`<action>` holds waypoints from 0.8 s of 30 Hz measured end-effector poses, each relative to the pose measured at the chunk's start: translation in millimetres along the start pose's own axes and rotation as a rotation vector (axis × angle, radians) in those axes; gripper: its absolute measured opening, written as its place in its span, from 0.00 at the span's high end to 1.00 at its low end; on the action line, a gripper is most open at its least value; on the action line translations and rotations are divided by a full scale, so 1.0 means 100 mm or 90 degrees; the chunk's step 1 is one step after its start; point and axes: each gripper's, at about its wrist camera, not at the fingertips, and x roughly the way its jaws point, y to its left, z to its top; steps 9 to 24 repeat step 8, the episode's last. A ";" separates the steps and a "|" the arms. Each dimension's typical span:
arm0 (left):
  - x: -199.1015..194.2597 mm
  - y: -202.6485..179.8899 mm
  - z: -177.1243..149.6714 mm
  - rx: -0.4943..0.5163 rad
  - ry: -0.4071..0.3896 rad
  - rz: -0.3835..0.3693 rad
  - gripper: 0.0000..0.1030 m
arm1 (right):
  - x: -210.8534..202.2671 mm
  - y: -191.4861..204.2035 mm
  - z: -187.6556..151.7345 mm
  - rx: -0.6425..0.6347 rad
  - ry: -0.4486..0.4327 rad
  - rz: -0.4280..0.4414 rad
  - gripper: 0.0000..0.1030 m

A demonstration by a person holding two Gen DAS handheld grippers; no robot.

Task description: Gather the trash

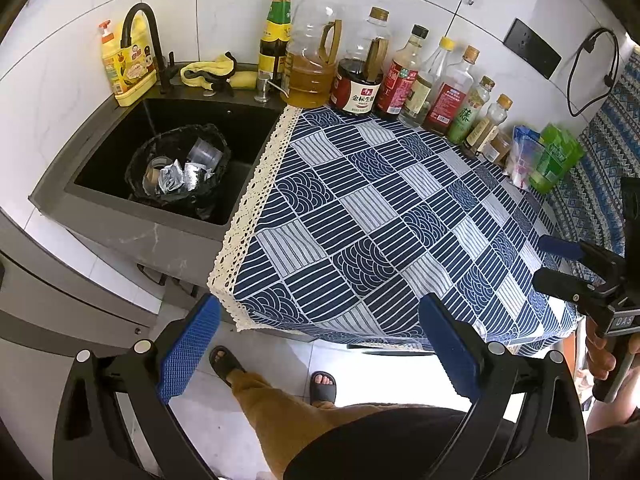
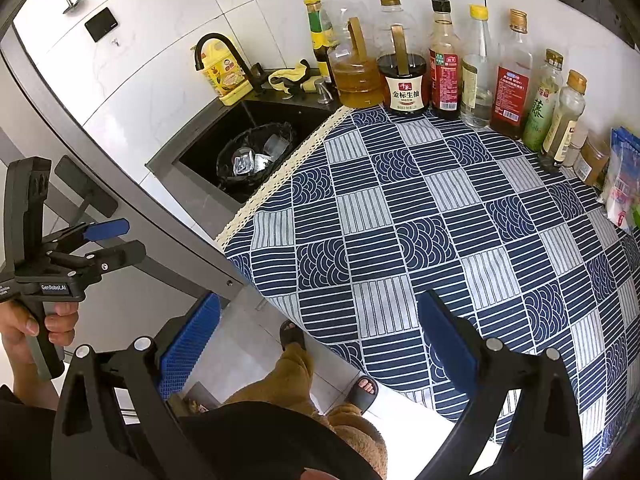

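Note:
A black trash bag [image 1: 138, 164] [image 2: 256, 131] stands open in the dark sink [image 1: 248, 128] [image 2: 208, 148]. Inside it lie a clear plastic cup [image 1: 204, 152] [image 2: 276, 145] and crumpled silver wrappers [image 1: 172, 178] [image 2: 244, 164]. My left gripper [image 1: 318, 346] [image 2: 136, 238] is open with nothing between its blue pads, held off the near edge of the blue patterned tablecloth [image 1: 360, 208] [image 2: 400, 220]. My right gripper [image 2: 318, 342] [image 1: 538, 260] is open too and holds nothing, over the cloth's near edge, to the right of the left one.
Sauce and oil bottles [image 1: 356, 88] [image 2: 404, 84] line the back wall. A black faucet [image 1: 146, 40], a yellow soap bottle [image 1: 120, 68] and a yellow rag [image 1: 212, 72] sit by the sink. Packets [image 1: 556, 156] lie at the right. A person's legs and slippers [image 1: 228, 360] are below.

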 end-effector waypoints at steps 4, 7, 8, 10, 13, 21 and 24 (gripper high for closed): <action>0.01 -0.02 0.04 0.000 0.000 0.002 0.07 | 0.00 -0.02 0.00 0.001 0.001 0.000 0.05; 0.01 -0.01 0.03 0.001 0.001 0.001 0.07 | 0.00 -0.04 0.01 0.001 0.001 0.001 0.05; 0.01 -0.01 0.03 0.001 0.001 0.001 0.07 | 0.00 -0.04 0.01 0.001 0.002 0.000 0.05; 0.01 -0.01 0.03 0.001 0.001 0.001 0.07 | 0.00 -0.04 0.01 0.001 0.002 0.000 0.05; 0.01 -0.01 0.03 0.001 0.001 0.001 0.07 | 0.00 -0.04 0.01 0.001 0.002 0.000 0.05; 0.01 -0.01 0.03 0.001 0.001 0.001 0.07 | 0.00 -0.04 0.01 0.001 0.002 0.000 0.05; 0.01 -0.01 0.03 0.001 0.001 0.001 0.07 | 0.00 -0.04 0.01 0.001 0.002 0.000 0.05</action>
